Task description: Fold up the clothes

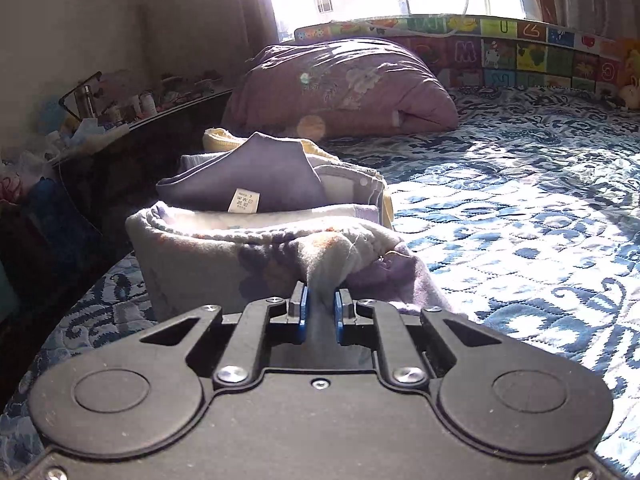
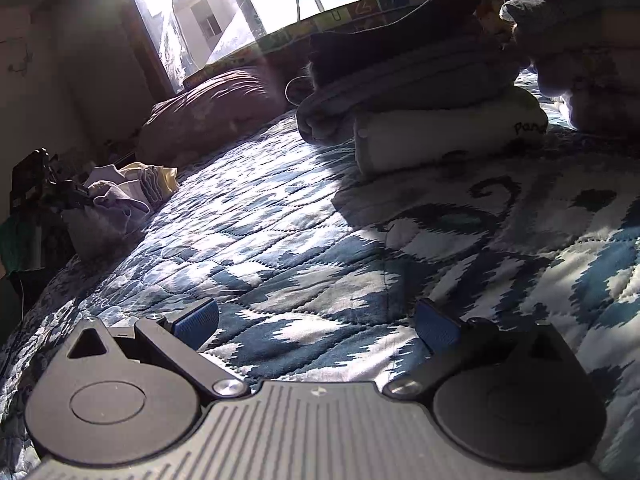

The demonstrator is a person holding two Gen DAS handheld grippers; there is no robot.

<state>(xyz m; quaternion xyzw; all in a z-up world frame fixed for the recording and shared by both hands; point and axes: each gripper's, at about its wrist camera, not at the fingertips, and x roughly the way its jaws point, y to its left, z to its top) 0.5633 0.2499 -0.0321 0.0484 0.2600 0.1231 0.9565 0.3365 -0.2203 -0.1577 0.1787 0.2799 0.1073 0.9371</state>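
Left gripper (image 1: pixel 320 304) pinches a floral garment (image 1: pixel 224 256) before stacked clothes (image 1: pixel 256 176); right gripper (image 2: pixel 316 320), fingers spread, faces another folded pile (image 2: pixel 420 92) on the bed (image 2: pixel 300 240).

Bed (image 2: pixel 304 240): is carrying everything under a blue and white quilted cover.
Near left edge: a floral garment (image 1: pixel 224 256) is lying in front of a small pile of folded clothes (image 1: pixel 264 176).
Far end: a purple quilt (image 1: pixel 340 88) is sitting bunched below the window.
Right side: a stack of folded clothes (image 2: pixel 432 96) is resting on the cover, a white piece lowest.
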